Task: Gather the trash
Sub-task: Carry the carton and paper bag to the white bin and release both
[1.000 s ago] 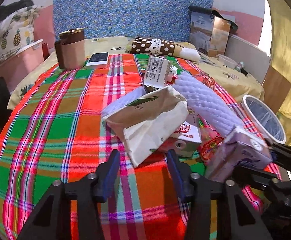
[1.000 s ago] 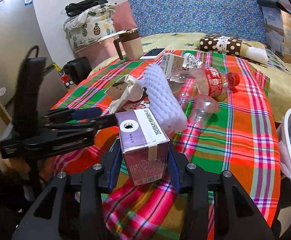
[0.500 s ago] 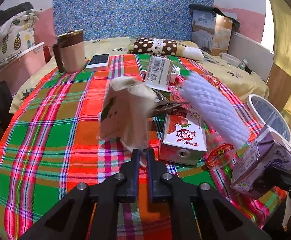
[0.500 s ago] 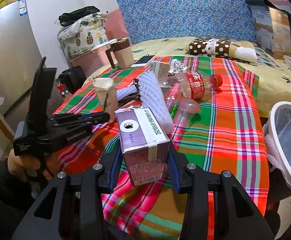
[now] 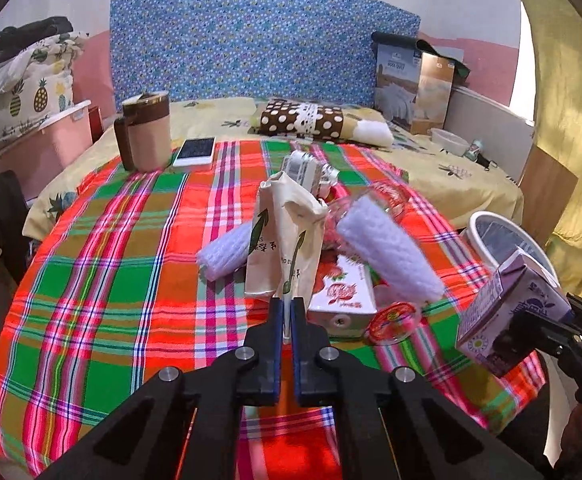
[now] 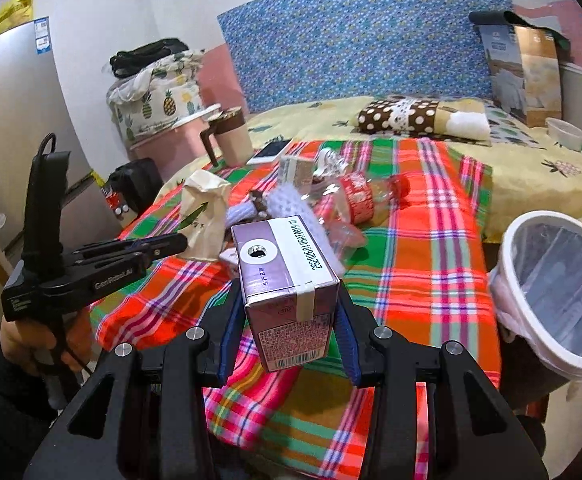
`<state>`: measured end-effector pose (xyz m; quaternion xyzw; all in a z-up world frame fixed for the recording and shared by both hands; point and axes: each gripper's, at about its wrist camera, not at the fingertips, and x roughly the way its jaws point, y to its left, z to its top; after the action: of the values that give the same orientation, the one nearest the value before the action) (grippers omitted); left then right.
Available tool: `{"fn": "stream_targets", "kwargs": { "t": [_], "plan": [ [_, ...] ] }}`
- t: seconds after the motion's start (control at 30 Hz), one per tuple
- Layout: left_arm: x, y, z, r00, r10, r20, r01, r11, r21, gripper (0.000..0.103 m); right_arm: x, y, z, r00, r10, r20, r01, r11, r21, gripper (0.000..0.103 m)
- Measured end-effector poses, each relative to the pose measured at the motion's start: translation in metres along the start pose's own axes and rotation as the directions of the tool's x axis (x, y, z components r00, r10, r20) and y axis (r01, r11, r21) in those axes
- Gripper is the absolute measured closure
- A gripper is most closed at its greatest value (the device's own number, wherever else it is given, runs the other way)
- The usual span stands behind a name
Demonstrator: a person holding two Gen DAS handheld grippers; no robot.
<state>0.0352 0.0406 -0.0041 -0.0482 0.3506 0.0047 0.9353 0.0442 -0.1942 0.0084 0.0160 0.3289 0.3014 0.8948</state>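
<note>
My left gripper (image 5: 286,308) is shut on the bottom edge of a crumpled beige paper bag (image 5: 287,236) and holds it upright above the plaid cloth; the bag also shows in the right wrist view (image 6: 205,216). My right gripper (image 6: 287,312) is shut on a purple drink carton (image 6: 287,276), held off the bed's right edge; it also shows in the left wrist view (image 5: 507,312). A white-rimmed trash bin (image 6: 551,284) stands to the right of the carton. A red-and-white carton (image 5: 343,296), white foam sleeves (image 5: 391,248) and a clear bottle (image 6: 363,196) lie on the cloth.
A brown and beige mug (image 5: 147,132) and a phone (image 5: 195,150) sit at the cloth's far left. A polka-dot pillow (image 5: 311,122) lies behind. A pink storage box (image 5: 47,144) and a grey fridge (image 6: 11,140) stand left of the bed.
My left gripper closed on the paper bag and lifted it upright. My right gripper with the purple carton moved back and right, nearer the bin.
</note>
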Motion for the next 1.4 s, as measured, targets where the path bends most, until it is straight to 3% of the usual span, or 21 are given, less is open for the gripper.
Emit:
{"fn": "stream_targets", "kwargs": {
  "t": [0.33, 0.63, 1.03, 1.4],
  "plan": [
    [-0.016, -0.035, 0.026, 0.996, -0.064, 0.06, 0.06, 0.997, 0.057, 0.1, -0.023, -0.035, 0.005, 0.993, -0.097, 0.071, 0.093, 0.994, 0.057, 0.06],
    [0.003, -0.104, 0.05, 0.978, -0.204, 0.044, 0.195, 0.97, 0.148, 0.1, -0.048, -0.084, -0.001, 0.963, -0.255, 0.087, 0.24, 0.958, 0.154, 0.06],
    [0.067, -0.224, 0.062, 0.917, -0.388, -0.096, 0.399, 0.881, 0.254, 0.1, -0.058, -0.152, -0.014, 0.913, -0.409, 0.005, 0.392, 0.878, 0.276, 0.06],
    [0.114, -0.283, 0.053, 0.868, -0.447, -0.217, 0.494, 0.822, 0.282, 0.1, -0.052, -0.179, -0.025, 0.891, -0.444, -0.099, 0.451, 0.836, 0.311, 0.059]
  ]
}}
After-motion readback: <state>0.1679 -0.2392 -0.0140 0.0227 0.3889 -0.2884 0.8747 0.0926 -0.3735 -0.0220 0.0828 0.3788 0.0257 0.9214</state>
